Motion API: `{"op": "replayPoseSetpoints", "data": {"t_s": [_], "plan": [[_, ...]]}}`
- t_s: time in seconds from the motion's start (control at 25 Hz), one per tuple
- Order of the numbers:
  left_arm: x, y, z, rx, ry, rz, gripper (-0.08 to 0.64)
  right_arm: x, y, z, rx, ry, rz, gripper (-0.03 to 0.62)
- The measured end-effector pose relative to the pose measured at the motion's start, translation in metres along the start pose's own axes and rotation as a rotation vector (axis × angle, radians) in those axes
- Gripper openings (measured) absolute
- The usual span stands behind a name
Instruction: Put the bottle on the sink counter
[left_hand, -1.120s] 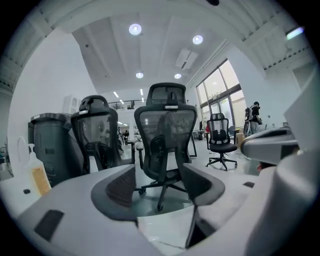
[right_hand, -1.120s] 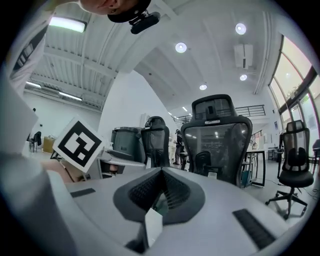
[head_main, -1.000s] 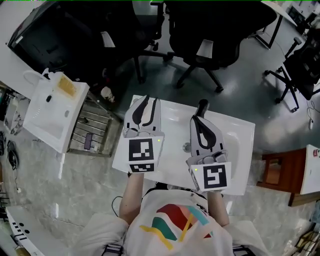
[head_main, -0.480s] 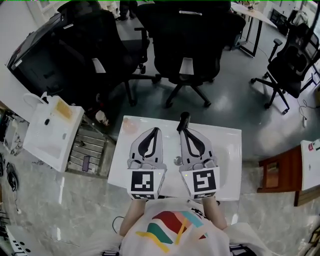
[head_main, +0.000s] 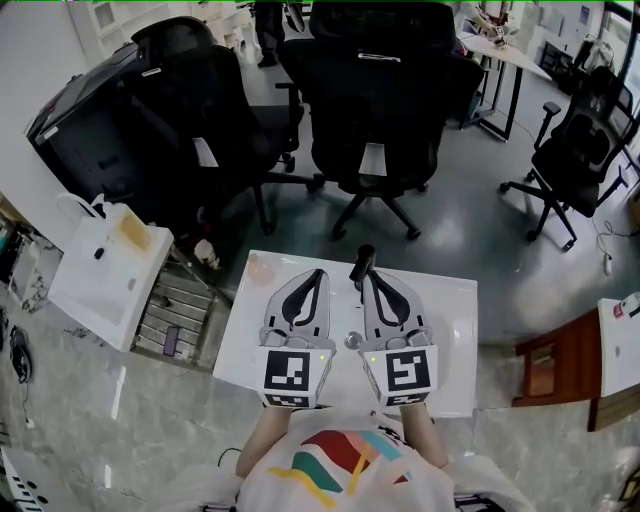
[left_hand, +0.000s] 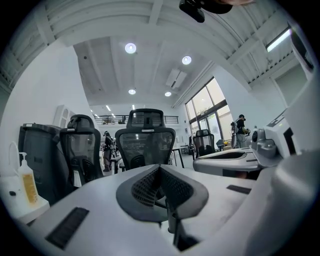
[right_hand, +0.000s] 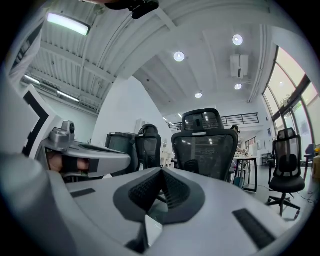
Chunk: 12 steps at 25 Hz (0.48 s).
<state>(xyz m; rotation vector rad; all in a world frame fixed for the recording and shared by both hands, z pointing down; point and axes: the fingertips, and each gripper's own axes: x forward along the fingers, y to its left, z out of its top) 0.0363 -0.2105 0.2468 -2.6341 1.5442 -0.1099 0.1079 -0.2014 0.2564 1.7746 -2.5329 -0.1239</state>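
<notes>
A white pump bottle with a yellow label (left_hand: 27, 182) stands on a white unit far to the left in the left gripper view. In the head view its yellow label (head_main: 133, 232) shows on that unit (head_main: 100, 290), left of the sink counter (head_main: 450, 300). Both grippers hover side by side over the basin. My left gripper (head_main: 312, 278) is shut with nothing in it, its ribbed pads (left_hand: 150, 185) pressed together. My right gripper (head_main: 372, 280) is also shut and empty, just in front of the black faucet (head_main: 362, 260). Neither gripper is near the bottle.
Black office chairs (head_main: 375, 110) stand close behind the counter, with another at the right (head_main: 580, 160). A metal rack (head_main: 180, 305) fills the gap between the white unit and the counter. A brown wooden stool (head_main: 555, 360) sits to the right. The drain (head_main: 352, 341) lies between the grippers.
Both grippers drew closer together and now sit level over the basin. The left jaws closed from slightly apart. The head view tilted up, showing more of the room.
</notes>
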Motion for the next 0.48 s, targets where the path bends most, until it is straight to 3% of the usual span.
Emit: {"op": "replayPoseSetpoints", "data": {"t_s": [0.48], "plan": [[-0.0071,0.0036,-0.0019,-0.016,0.007,0.022,0.017,-0.0065,0.0043,-0.0010,-0.018,0.011,0.007,0.011]]}}
